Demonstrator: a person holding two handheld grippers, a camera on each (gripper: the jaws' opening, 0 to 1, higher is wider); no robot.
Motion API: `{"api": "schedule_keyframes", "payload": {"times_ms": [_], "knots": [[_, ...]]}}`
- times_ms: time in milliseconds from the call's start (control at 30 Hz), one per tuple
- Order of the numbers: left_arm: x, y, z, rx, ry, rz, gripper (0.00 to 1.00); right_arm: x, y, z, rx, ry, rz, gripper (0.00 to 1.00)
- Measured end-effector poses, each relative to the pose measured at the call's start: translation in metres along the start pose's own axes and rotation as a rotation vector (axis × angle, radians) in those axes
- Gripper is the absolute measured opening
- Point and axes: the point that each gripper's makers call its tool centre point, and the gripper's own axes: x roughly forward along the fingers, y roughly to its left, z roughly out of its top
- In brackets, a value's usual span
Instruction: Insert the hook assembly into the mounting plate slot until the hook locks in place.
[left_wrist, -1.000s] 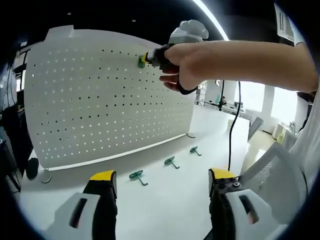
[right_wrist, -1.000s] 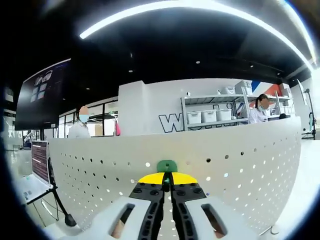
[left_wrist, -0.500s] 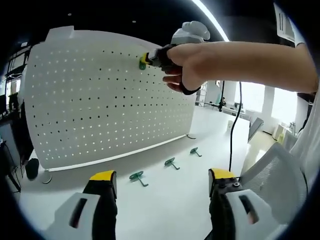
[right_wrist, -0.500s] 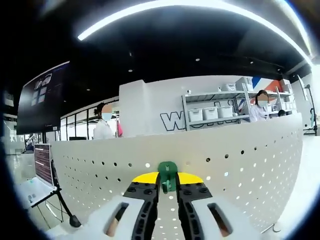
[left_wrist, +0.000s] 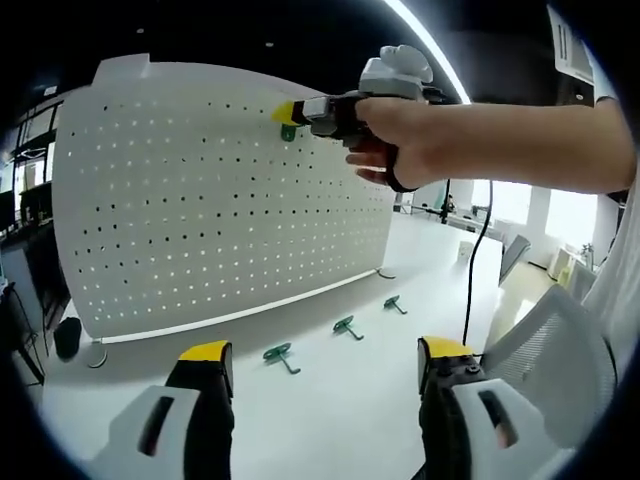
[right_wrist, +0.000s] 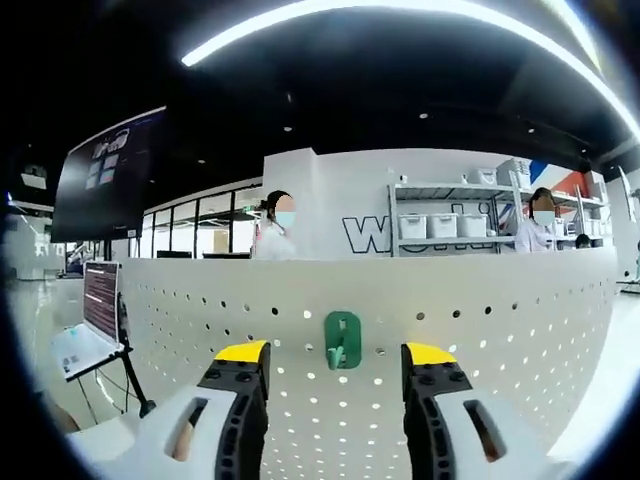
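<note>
A green hook (right_wrist: 342, 340) hangs on the white pegboard (right_wrist: 520, 340) near its top edge, seen between my right gripper's (right_wrist: 338, 355) open jaws with a gap on each side. In the left gripper view the same hook (left_wrist: 288, 130) sits high on the pegboard (left_wrist: 200, 200), just under the right gripper's (left_wrist: 286, 112) yellow tips, held by a person's hand (left_wrist: 390, 140). My left gripper (left_wrist: 320, 360) stands open low over the white table (left_wrist: 330, 410). Three green hooks lie on the table: one (left_wrist: 277, 354), another (left_wrist: 346, 326) and a third (left_wrist: 394, 303).
The pegboard stands upright on small feet (left_wrist: 92, 353). A black cable (left_wrist: 470, 280) hangs from the right gripper. Behind the board are a laptop on a stand (right_wrist: 88, 325), a dark screen (right_wrist: 108, 175), shelves with bins (right_wrist: 450, 225) and two people.
My right gripper has opened and let go of the green hook, which now stays on the pegboard. It has drawn back slightly. The left gripper has not moved.
</note>
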Motion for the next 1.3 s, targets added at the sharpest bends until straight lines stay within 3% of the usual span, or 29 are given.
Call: {"api": "schedule_keyframes", "payload": {"times_ms": [267, 333, 367, 433, 500, 567, 600, 933, 1300], "knots": [[0.000, -0.001, 0.000, 0.008, 0.004, 0.001, 0.77, -0.002, -0.002, 0.000, -0.002, 0.007, 0.030, 0.52], [-0.001, 0.000, 0.000, 0.008, 0.003, 0.005, 0.77, -0.004, 0.001, -0.001, -0.001, 0.003, 0.079, 0.52], [0.000, 0.000, 0.000, 0.006, 0.002, 0.006, 0.77, -0.006, 0.008, -0.002, 0.017, -0.001, 0.141, 0.52], [0.000, 0.001, 0.001, 0.008, 0.000, 0.008, 0.77, -0.008, 0.006, -0.005, -0.019, 0.005, 0.166, 0.52], [0.000, 0.001, 0.001, 0.008, 0.000, 0.009, 0.77, -0.013, 0.011, -0.003, 0.045, -0.016, 0.237, 0.51], [0.000, 0.001, 0.001, 0.008, 0.000, 0.009, 0.77, -0.017, 0.013, -0.005, 0.027, -0.018, 0.287, 0.52], [0.000, 0.001, 0.001, 0.010, 0.000, 0.009, 0.77, -0.020, 0.015, -0.006, 0.062, -0.012, 0.319, 0.52], [0.001, 0.001, 0.001, 0.020, 0.002, 0.011, 0.78, -0.031, 0.011, -0.003, 0.047, -0.024, 0.390, 0.53], [-0.001, 0.007, 0.004, 0.016, -0.008, 0.033, 0.78, -0.075, 0.006, -0.031, 0.005, 0.018, 0.461, 0.58]]}}
